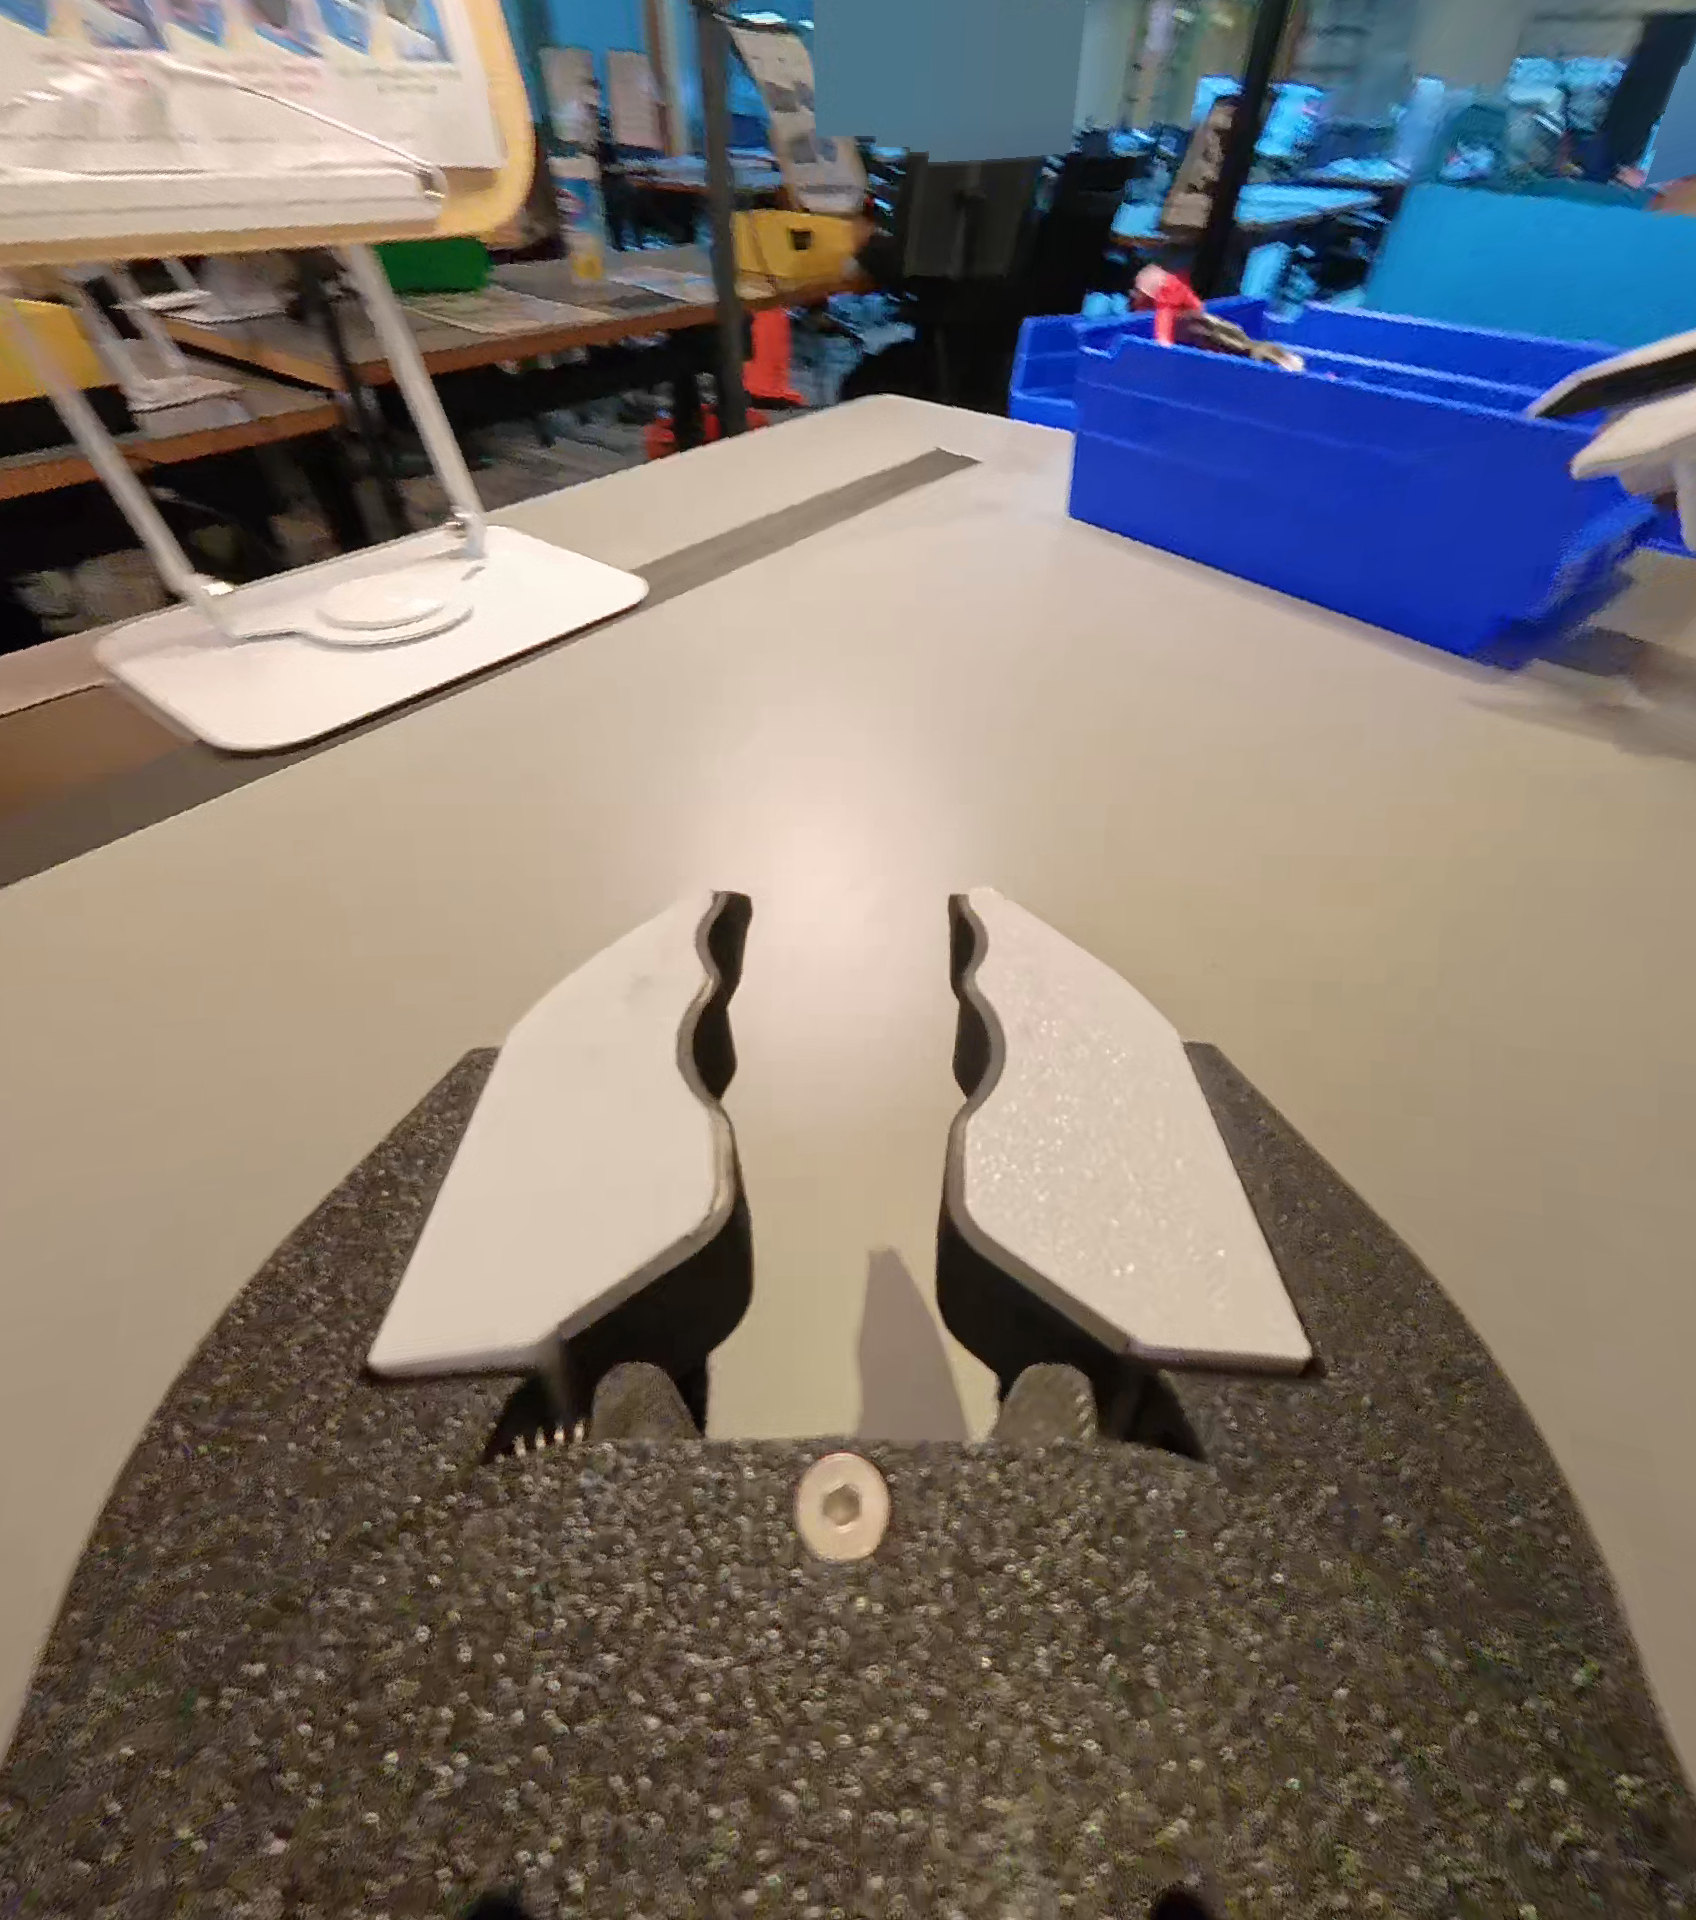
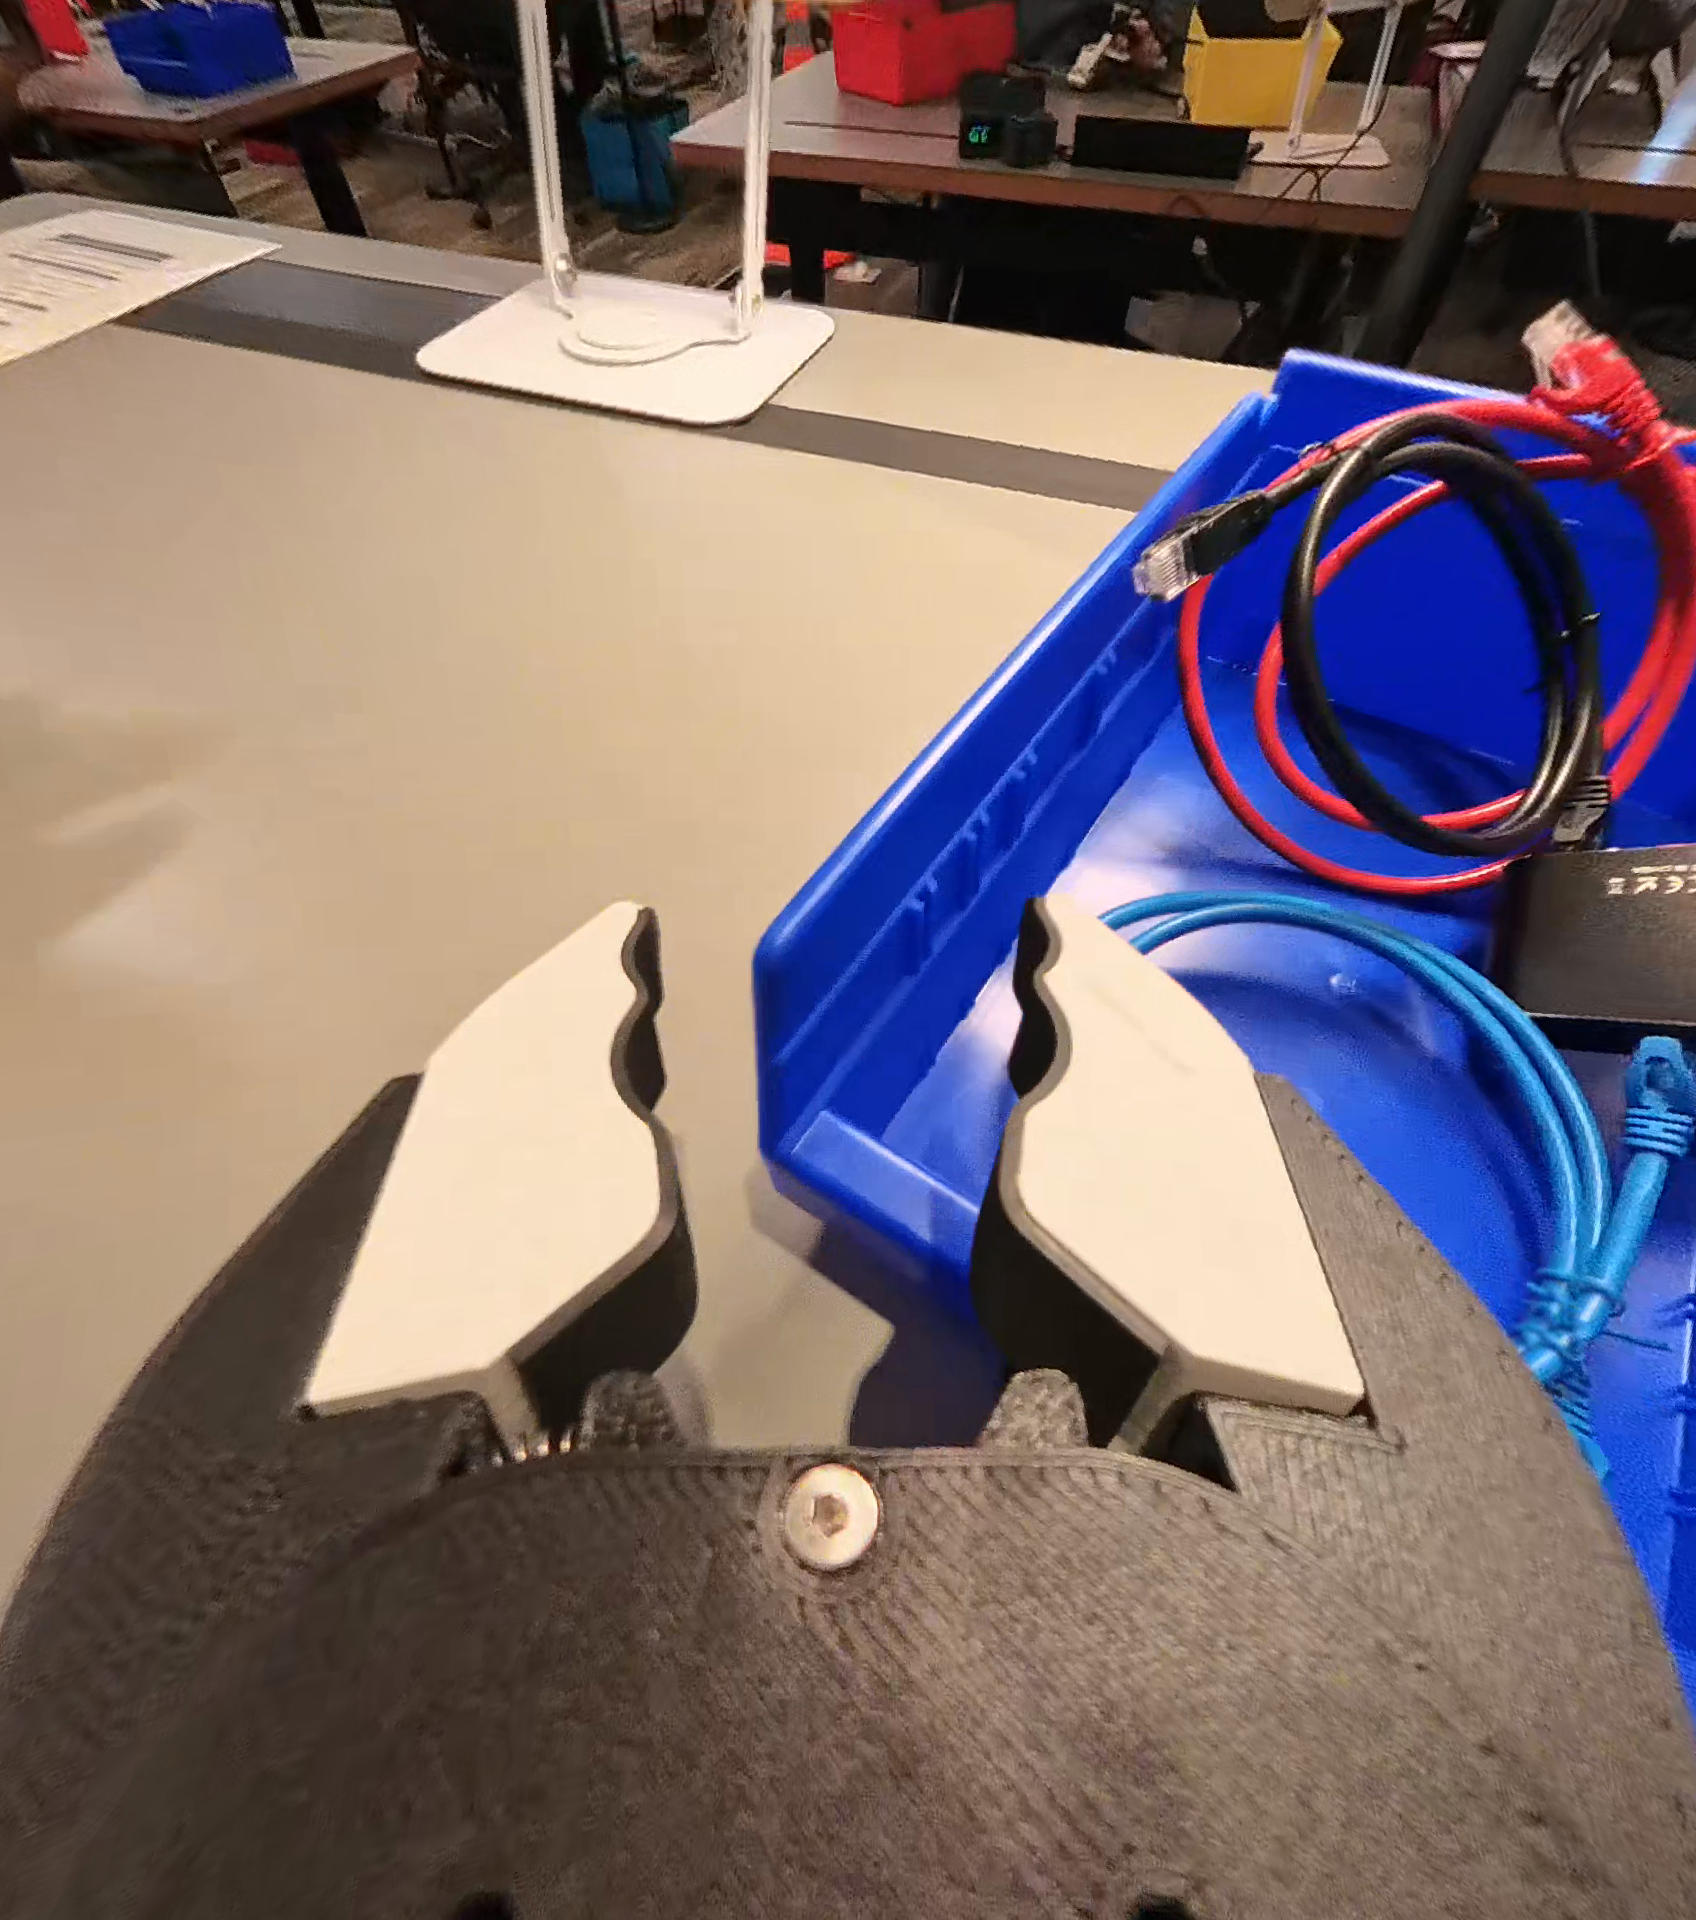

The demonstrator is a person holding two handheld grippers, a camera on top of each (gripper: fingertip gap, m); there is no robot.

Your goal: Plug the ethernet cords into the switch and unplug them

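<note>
With both my left gripper and right gripper gaping empty, I feared snagging the tangled red cord and black cord while reaching into the blue bin.

Left gripper: jaws apart, empty, over grey table.
Far left: white stand base.
Far right: blue bin.

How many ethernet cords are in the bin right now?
3. Red cord and black cord coiled together at the far end of the bin, blue cord nearer, beside the switch. More may lie hidden.
</note>
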